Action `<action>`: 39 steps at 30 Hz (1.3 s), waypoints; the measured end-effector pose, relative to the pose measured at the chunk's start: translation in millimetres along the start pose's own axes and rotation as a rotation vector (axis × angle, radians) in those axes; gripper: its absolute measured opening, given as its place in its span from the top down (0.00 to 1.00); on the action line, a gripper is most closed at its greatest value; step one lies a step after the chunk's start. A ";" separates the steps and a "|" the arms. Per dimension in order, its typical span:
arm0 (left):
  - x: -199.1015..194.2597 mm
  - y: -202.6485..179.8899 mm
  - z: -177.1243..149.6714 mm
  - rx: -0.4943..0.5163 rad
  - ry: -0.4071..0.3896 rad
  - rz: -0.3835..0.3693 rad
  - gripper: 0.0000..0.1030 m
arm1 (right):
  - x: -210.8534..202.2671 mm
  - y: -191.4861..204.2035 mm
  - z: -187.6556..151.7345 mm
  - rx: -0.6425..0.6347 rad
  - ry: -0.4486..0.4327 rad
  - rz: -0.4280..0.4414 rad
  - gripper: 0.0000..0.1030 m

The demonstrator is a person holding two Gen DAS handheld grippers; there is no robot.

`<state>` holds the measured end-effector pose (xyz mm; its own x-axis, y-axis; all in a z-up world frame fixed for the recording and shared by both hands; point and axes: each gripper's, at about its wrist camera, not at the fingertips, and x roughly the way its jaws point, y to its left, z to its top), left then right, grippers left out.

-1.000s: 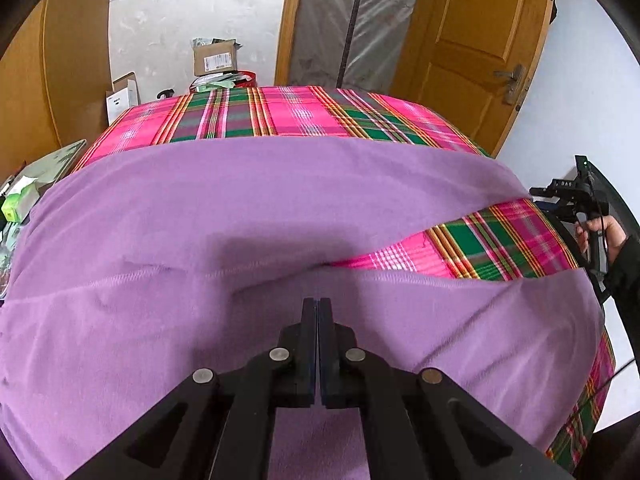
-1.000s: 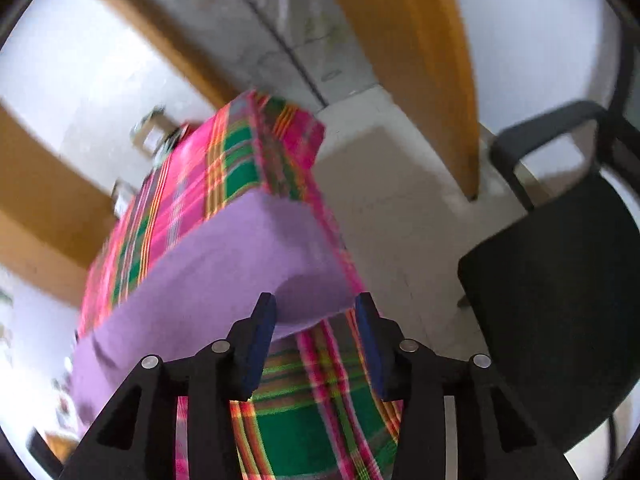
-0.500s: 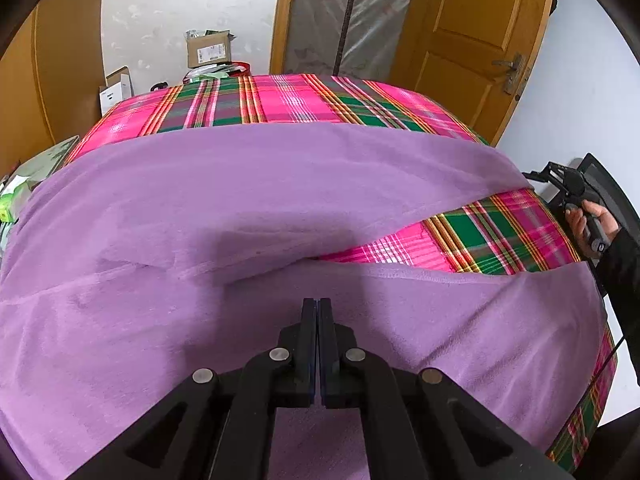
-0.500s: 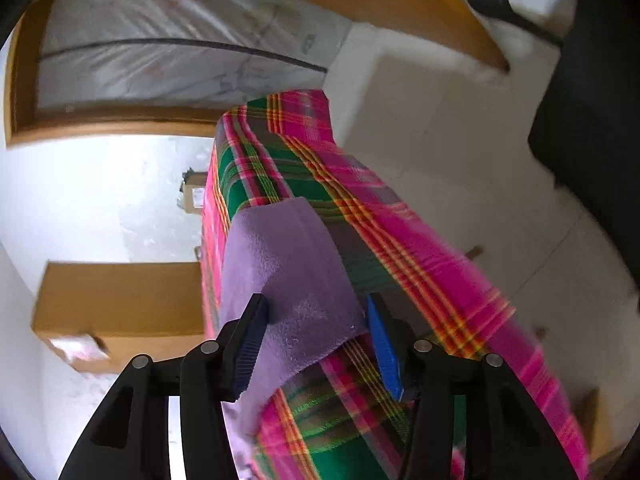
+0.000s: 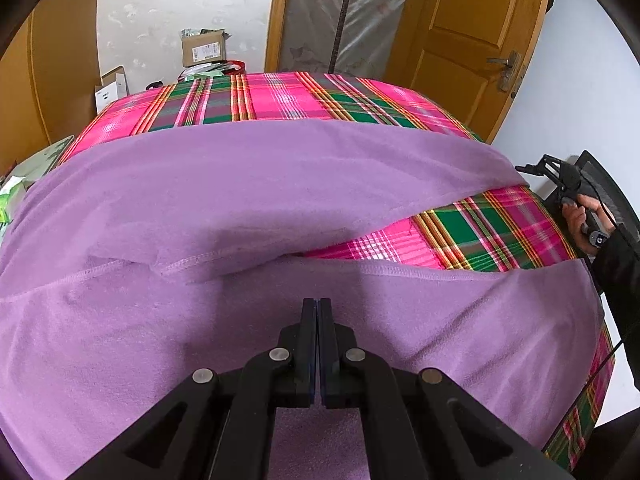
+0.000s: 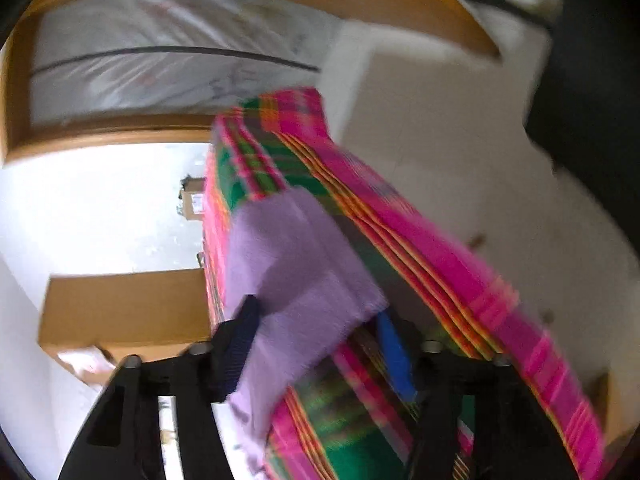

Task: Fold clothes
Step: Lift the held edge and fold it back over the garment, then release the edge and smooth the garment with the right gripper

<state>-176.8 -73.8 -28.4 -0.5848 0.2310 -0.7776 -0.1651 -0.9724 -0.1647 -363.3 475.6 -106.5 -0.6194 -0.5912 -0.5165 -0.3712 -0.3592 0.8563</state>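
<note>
The right wrist view is blurred, yet shows the right tool (image 6: 320, 334) spread around the purple garment (image 5: 248, 184); the left tool (image 5: 318, 304) is closed, empty.

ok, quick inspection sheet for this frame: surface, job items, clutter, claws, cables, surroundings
Surface: table under a pink and green plaid cloth.
Job's things: purple garment spread across the table, partly folded, one end hanging over the edge.
Clutter: cardboard boxes beyond the far edge; green items at left.
Grippers: left claw shut above the garment; right claw open around the garment's end.
Cables: thin black cable near the sleeve.
Surroundings: wooden door, plastic sheeting, black chair.
</note>
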 end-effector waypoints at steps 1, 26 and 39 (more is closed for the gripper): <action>-0.7 -0.3 -0.4 -0.001 -0.002 -0.002 0.99 | -1.5 8.8 1.0 -0.036 -0.024 -0.008 0.81; -1.2 0.4 -5.4 -0.016 -0.005 -0.015 0.99 | 47.8 176.8 -129.5 -1.047 0.021 -0.234 0.91; -0.8 -2.1 -4.1 -0.013 -0.008 -0.018 0.99 | 3.2 74.3 -3.7 -0.456 -0.124 -0.366 0.86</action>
<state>-172.7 -72.1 -29.9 -0.5880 0.2485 -0.7697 -0.1649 -0.9685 -0.1867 -390.2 444.4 -44.6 -0.5933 -0.2917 -0.7503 -0.2587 -0.8135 0.5208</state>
